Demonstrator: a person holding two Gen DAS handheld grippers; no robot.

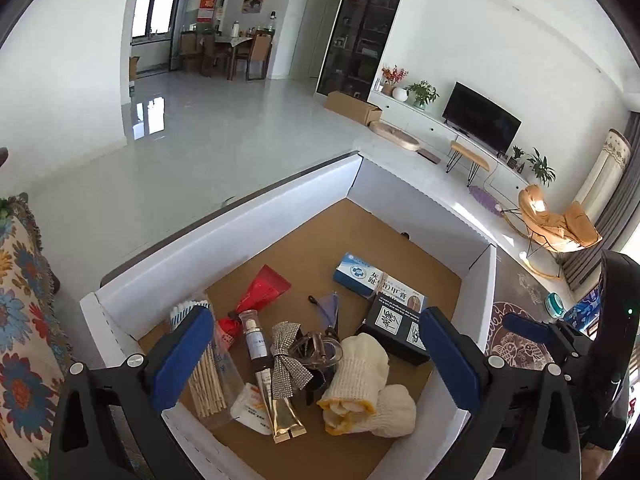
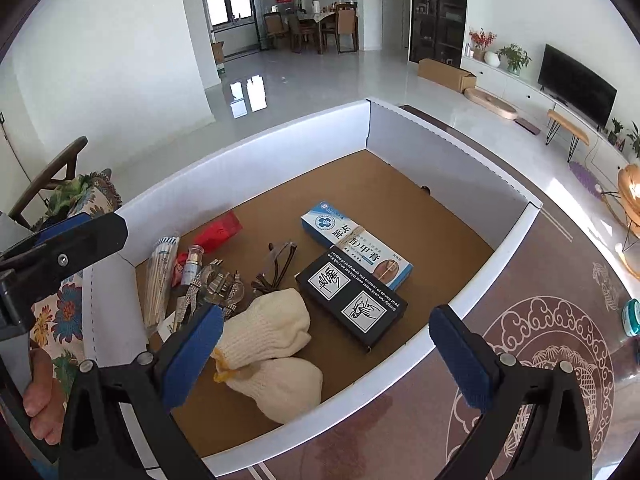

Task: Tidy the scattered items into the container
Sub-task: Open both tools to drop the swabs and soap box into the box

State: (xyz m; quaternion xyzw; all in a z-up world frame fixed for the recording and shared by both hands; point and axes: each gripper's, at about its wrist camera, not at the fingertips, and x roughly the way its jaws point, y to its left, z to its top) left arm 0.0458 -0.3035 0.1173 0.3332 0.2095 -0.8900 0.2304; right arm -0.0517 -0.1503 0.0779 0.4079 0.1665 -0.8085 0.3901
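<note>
The left gripper (image 1: 316, 364) hangs over the near part of the container (image 1: 224, 224) with its jaws spread wide and nothing between its blue pads (image 1: 184, 356). The right gripper (image 2: 326, 354) hovers over the container's near right side, its jaws just as wide and empty.

Directly under the left gripper lie a sparkly bow hair clip (image 1: 290, 356), a gold tube (image 1: 276, 412) and a small spray bottle (image 1: 254, 340). Just beside them, toward the near right corner of the container, rests a pair of cream knitted gloves (image 1: 368, 384). A bag of cotton swabs (image 1: 208, 376) lies along the near left wall, touching a white sachet (image 1: 250, 404). A red tube (image 1: 260, 292) lies farther in, toward the left wall.

Between the right gripper's fingers the gloves show again, touching a black box (image 2: 352, 300). That box overlaps a blue and white medicine box (image 2: 356, 242) near the middle of the brown floor. Folded glasses (image 2: 280, 260) lie between the boxes and the hair clip.

The container sits on a counter with a patterned brown top (image 2: 540, 320); a teal jar (image 2: 632, 316) stands at its right edge. A person's hand (image 2: 40, 392) holds the left gripper's handle.
</note>
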